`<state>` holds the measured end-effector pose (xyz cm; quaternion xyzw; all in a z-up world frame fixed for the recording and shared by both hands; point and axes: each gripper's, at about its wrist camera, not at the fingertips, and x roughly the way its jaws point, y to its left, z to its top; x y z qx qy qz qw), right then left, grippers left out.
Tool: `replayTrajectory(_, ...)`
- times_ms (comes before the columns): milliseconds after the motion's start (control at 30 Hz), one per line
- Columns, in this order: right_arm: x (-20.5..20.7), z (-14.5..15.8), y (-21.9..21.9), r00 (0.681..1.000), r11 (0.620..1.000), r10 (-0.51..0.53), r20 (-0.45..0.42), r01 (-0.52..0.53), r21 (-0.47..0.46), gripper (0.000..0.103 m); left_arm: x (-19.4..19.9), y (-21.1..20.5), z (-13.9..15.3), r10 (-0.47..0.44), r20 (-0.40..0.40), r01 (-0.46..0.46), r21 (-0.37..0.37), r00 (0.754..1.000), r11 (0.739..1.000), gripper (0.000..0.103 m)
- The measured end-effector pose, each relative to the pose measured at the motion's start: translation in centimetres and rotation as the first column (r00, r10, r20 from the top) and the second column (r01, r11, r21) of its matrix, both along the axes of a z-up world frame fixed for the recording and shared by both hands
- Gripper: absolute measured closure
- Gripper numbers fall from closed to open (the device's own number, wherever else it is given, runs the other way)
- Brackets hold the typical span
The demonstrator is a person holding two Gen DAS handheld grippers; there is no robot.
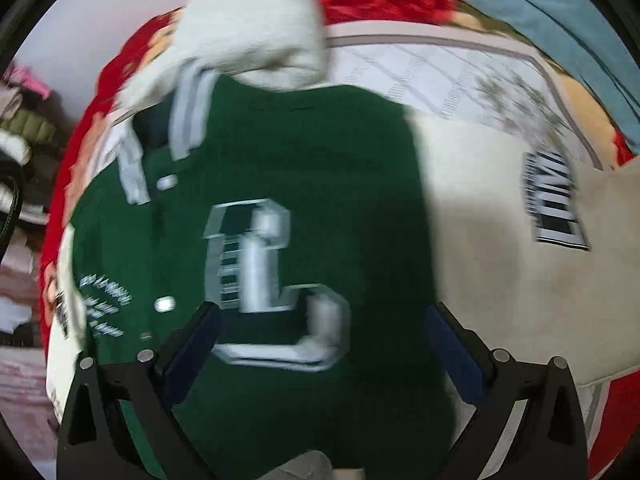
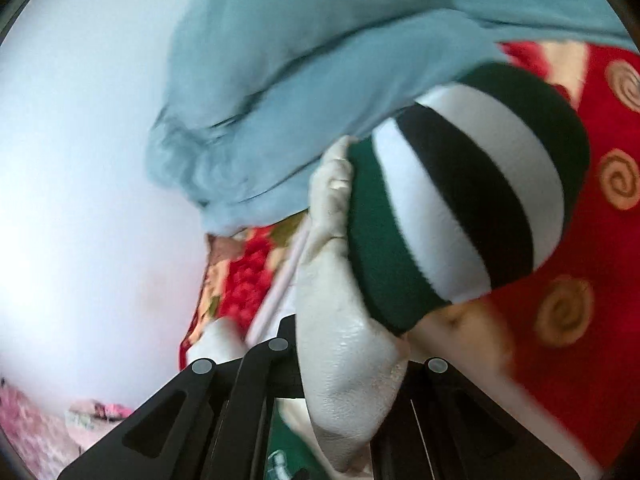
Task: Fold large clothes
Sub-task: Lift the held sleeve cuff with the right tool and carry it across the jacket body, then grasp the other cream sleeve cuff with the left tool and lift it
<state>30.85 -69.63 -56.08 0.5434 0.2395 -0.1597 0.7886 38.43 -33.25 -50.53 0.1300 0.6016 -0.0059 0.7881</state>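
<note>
A dark green varsity jacket (image 1: 320,184) with a big white letter patch (image 1: 260,280) lies spread on the bed, blurred by motion. Its cream right-hand sleeve (image 1: 500,248) lies flat beside the body. Another cream sleeve (image 1: 256,32) is lifted over the collar end. My left gripper (image 1: 322,344) hovers over the jacket front, jaws wide open, nothing between the pads. In the right wrist view my right gripper (image 2: 340,364) is shut on the cream leather-look sleeve (image 2: 344,320), whose green, white and black striped cuff (image 2: 460,208) sticks out ahead; the sleeve hides the fingertips.
A red floral blanket (image 2: 580,248) covers the bed under a white patterned sheet (image 1: 432,80). Light blue bedding (image 2: 300,100) is bunched at the far side against a pale wall (image 2: 80,160). Piled clothes and clutter (image 1: 24,128) lie off the bed's left.
</note>
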Motion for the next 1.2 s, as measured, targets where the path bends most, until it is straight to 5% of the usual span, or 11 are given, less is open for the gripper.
replayTrajectory(200,8.0,6.3,12.1,0.980,0.974,0.197,-0.030,-0.199,-0.107,0.100,0.4,10.4,1.5,0.135,0.018,-0.136,0.025,0.991,0.990,0.000)
replayTrajectory(400,15.4,5.4,28.1,0.890,0.882,0.430,-0.151,-0.450,-0.138,0.100,0.1,22.3,1.3,0.292,0.033,-0.294,0.079,0.956,0.953,0.000)
replayTrajectory(567,21.5,0.4,43.5,0.743,0.724,0.597,-0.303,-0.661,-0.196,0.100,0.3,32.2,-0.2,0.400,0.034,-0.401,0.112,0.916,0.909,0.000)
replayTrajectory(767,24.6,-7.7,56.2,0.551,0.514,0.669,-0.499,-0.828,-0.224,0.100,0.0,39.2,-1.3,0.446,0.042,-0.448,0.107,0.894,0.888,0.000)
replayTrajectory(833,25.8,-10.1,59.6,0.455,0.432,0.669,-0.588,-0.882,-0.190,0.100,0.0,40.5,-1.4,0.459,0.036,-0.460,0.100,0.888,0.882,0.000)
replayTrajectory(967,25.3,-12.9,61.2,0.324,0.391,0.754,-0.572,-0.921,-0.006,0.077,-0.4,43.2,-1.3,0.489,0.018,-0.489,0.063,0.872,0.870,0.000)
replayTrajectory(1033,24.1,-11.5,60.2,0.328,0.388,0.833,-0.445,-0.920,0.048,0.046,-0.9,44.3,-0.8,0.501,0.010,-0.501,0.035,0.866,0.865,0.000)
replayTrajectory(1067,23.4,-10.5,59.4,0.354,0.403,0.862,-0.362,-0.913,0.066,0.039,-1.1,44.7,-0.5,0.504,0.007,-0.504,0.026,0.864,0.863,0.000)
replayTrajectory(1100,22.4,-9.5,58.1,0.389,0.429,0.876,-0.287,-0.899,0.092,0.035,-1.5,45.3,-0.3,0.508,0.005,-0.508,0.016,0.861,0.861,0.000)
replayTrajectory(1200,20.3,-8.2,54.2,0.488,0.527,0.840,-0.238,-0.838,0.141,0.035,-3.3,46.6,0.5,0.526,-0.009,-0.526,-0.012,0.850,0.850,0.000)
